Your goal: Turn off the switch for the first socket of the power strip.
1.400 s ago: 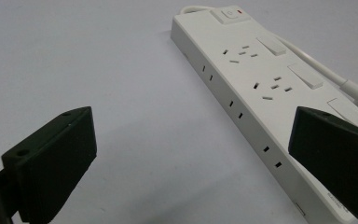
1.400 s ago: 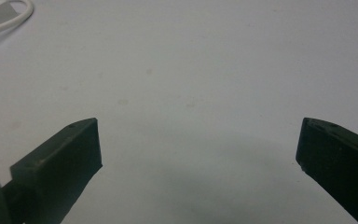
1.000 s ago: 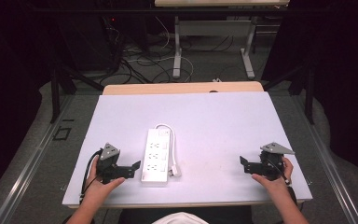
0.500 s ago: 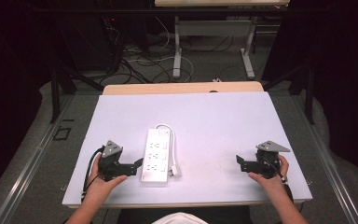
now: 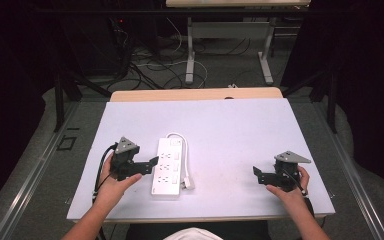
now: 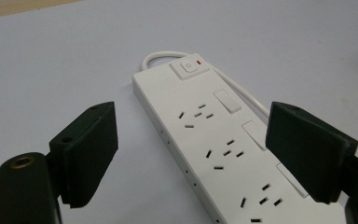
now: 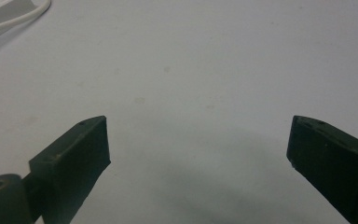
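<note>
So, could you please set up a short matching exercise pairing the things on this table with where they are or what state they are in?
Things:
1. power strip
2. left gripper
3. right gripper
4. indicator light

States:
a. open over bare table, near the right edge
b. lying flat, left of centre
c. red, beside the switch
d. open, jaws reaching over the strip

Pairs: 1-b, 2-d, 3-a, 4-c
</note>
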Available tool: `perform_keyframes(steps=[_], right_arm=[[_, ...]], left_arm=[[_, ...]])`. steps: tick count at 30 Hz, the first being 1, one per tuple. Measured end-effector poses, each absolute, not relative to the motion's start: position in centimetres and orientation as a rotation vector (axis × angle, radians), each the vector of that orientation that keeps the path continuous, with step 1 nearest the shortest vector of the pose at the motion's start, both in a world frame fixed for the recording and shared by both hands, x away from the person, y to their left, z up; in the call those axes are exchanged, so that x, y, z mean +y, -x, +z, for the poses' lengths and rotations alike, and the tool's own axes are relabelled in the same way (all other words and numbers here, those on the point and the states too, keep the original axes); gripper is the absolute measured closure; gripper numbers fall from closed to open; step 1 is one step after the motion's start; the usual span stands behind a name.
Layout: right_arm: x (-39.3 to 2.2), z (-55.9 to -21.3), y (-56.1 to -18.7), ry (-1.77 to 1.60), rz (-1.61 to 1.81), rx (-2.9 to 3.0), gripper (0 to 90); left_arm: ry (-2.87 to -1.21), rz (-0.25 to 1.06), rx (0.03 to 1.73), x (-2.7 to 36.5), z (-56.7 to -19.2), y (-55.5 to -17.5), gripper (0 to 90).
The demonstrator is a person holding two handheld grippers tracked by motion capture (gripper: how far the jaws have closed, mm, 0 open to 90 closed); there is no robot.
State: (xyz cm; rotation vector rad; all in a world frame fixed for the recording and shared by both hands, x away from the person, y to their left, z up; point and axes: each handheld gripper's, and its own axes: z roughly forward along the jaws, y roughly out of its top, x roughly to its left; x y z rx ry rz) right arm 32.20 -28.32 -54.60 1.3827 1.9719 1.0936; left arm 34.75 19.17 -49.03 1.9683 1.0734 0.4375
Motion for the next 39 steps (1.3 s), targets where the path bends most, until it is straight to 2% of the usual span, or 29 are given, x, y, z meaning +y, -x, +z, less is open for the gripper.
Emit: perform_keyframes(steps=[5,17,28,39], right_arm=[[-28.3,-54.6,-32.2,-1.395,1.083,1.964,6.9],[-28.2,-54.7,-32.2,-1.399,1.094,1.974,7.6],[-28.2,-54.8,-32.3,-1.385,1.096,1.984,9.3],[-28.2,-54.8,-32.3,-1.379,1.100,1.988,10.8]], left_arm=[[-1.995,0.443,1.059,19.1,-47.8,-35.1,21.9],[-1.995,0.448,1.069,19.0,-46.2,-35.8,24.9],[-2.005,0.476,1.047,18.1,-45.5,-36.7,28.3],[-2.034,0.447,1.037,16.5,-45.1,-37.3,33.2]])
